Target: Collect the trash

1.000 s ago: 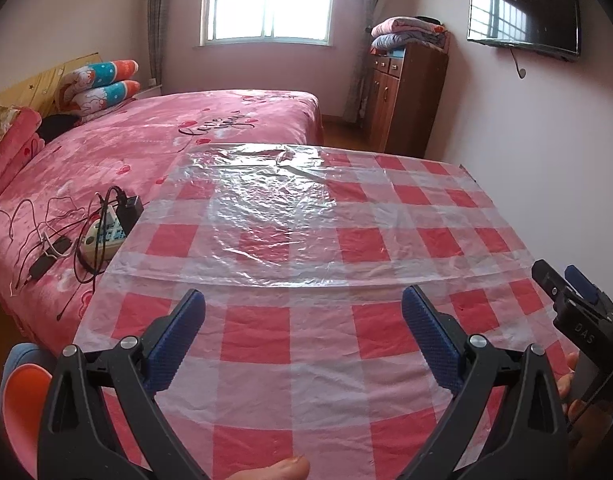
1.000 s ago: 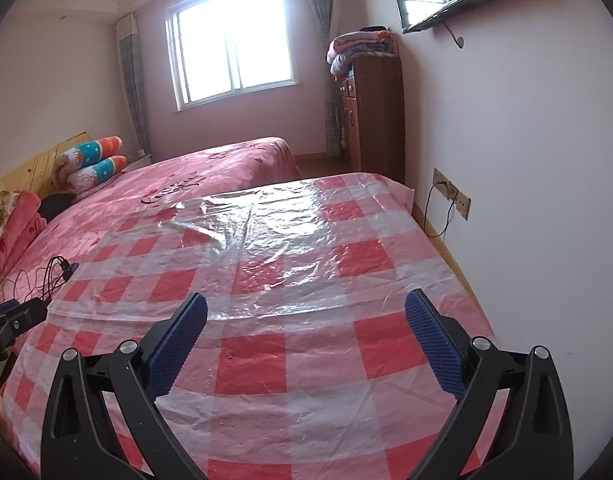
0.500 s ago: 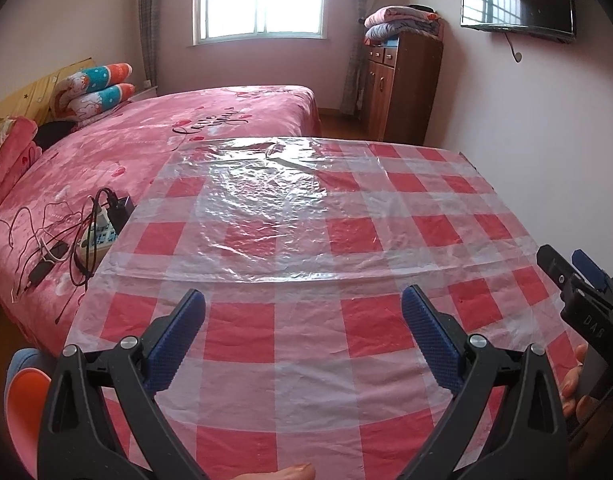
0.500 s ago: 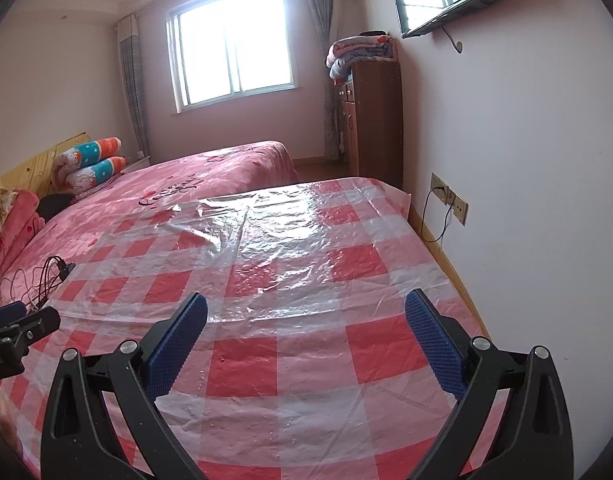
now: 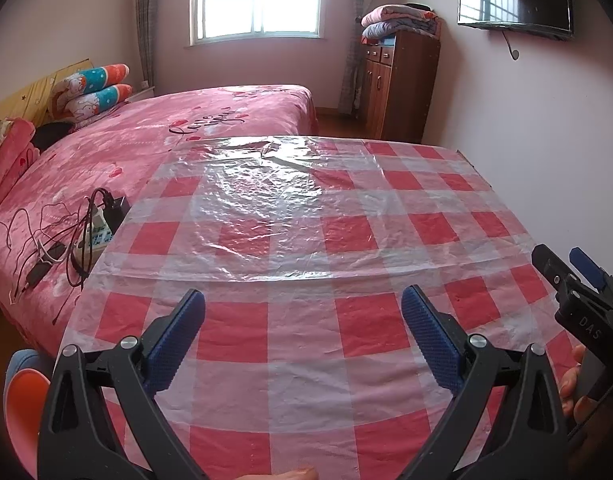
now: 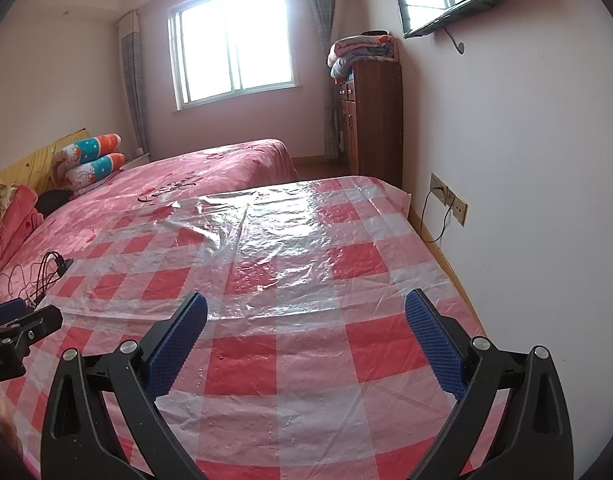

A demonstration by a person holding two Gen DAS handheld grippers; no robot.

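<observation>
Found the left gripper [image 5: 303, 294] spread wide above the near part of the checked cloth [image 5: 370, 320], pinching nothing

Found the right gripper [image 6: 306, 299] likewise spread and bare, alongside on the same table, both aimed down its length; judged this a ready, scanning hold rather than a grasp

Spotted no loose trash on the cloth in either view, only a crinkled clear sheet [image 5: 266, 208] lying flat over the far half; could not tell whether that counted as trash or as a cover

Judged the scene fit for a table already cleared or for a search with the trash somewhere out of frame, so named no target

Noted the cloth's left edge close beside the bed [image 5: 146, 148], with a power strip and tangled cables [image 5: 90, 236] just off that edge, a snag risk for any low sweep there

Noted the right edge running near the wall [image 6: 526, 200] and its socket [image 6: 446, 196], leaving little room on that side

Saw open room straight ahead over the middle, up to the far edge short of the cabinet [image 5: 398, 84]
</observation>
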